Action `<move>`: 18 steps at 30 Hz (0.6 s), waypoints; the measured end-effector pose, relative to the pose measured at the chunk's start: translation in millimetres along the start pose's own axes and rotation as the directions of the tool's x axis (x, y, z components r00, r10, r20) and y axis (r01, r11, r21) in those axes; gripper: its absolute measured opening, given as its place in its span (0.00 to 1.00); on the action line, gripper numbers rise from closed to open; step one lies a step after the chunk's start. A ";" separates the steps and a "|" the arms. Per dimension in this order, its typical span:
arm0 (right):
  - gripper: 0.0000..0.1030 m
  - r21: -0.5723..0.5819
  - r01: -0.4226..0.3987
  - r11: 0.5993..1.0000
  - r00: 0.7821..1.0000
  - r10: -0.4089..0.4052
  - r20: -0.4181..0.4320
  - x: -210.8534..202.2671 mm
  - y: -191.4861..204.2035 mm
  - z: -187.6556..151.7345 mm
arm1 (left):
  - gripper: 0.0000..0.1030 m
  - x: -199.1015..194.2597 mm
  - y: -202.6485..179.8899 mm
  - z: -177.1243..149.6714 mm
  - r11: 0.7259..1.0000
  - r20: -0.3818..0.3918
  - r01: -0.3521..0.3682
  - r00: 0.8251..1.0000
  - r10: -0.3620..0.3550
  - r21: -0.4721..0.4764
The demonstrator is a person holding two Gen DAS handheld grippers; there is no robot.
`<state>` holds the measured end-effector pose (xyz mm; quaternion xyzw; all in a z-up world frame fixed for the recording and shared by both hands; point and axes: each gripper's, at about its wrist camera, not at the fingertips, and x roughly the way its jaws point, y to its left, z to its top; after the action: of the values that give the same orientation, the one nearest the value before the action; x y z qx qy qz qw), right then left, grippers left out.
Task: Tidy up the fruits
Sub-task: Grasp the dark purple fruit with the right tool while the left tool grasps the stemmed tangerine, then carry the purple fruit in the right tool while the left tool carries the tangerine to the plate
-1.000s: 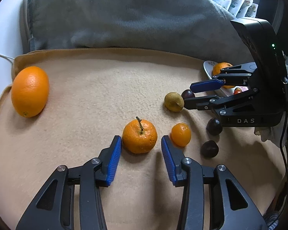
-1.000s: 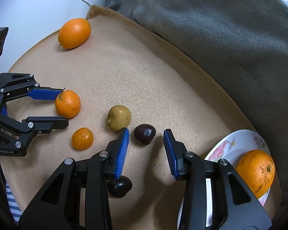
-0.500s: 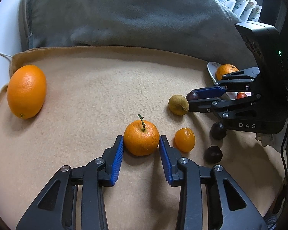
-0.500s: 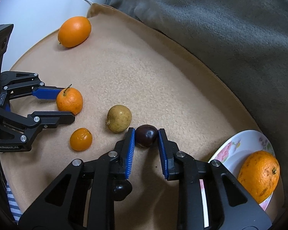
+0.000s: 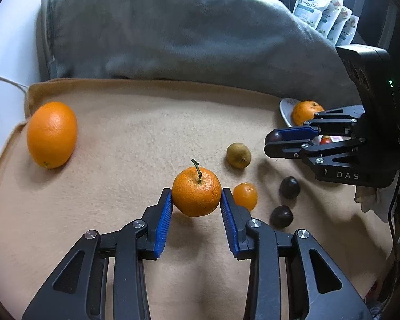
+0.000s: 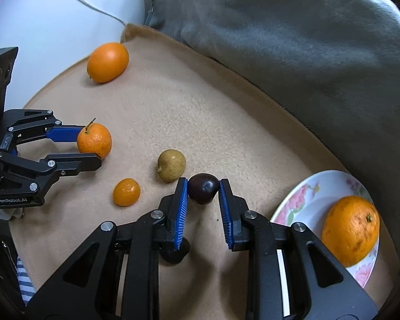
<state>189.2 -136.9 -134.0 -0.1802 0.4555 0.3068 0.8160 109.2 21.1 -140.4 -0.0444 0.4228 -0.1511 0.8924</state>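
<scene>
1. blue pads of the left gripper are clamped on a stemmed mandarin, lifted just off the beige blanket.
2. right gripper pinches a dark plum between its pads.
3. small orange kumquat sits just right of the left gripper, a greenish-brown fruit beyond it.
4. far left of it lies a large orange.
5. right of the right gripper, a floral plate holds another orange.

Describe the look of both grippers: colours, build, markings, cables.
Both are black, angular linkage frames with silver pivot pins and ribbed blue pads lining the jaws. The left gripper reads "GenRobot.AI" on its side. The right gripper reads "DAS", has a black camera housing with a green light, and a thin black cable beside it.
</scene>
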 end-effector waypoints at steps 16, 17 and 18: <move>0.24 0.103 0.021 0.994 0.994 -0.032 0.104 -62.8 -22.8 -36.4 | 0.34 -23.6 -41.1 8.2 0.998 0.059 0.022 0.998 -0.026 0.058; 0.24 0.112 0.024 0.993 0.993 -0.036 0.110 -67.3 -26.6 -40.5 | 0.34 -24.0 -45.1 8.9 0.998 0.061 0.025 0.998 -0.029 0.063; 0.24 0.120 0.025 0.992 0.992 -0.039 0.116 -71.1 -29.7 -44.4 | 0.34 -22.5 -49.2 10.3 0.997 0.063 0.027 0.998 -0.032 0.068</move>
<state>152.6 -208.5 -95.9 -0.1203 0.4209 0.2764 0.8556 92.2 -19.3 -107.0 -0.0255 0.3882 -0.1769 0.9041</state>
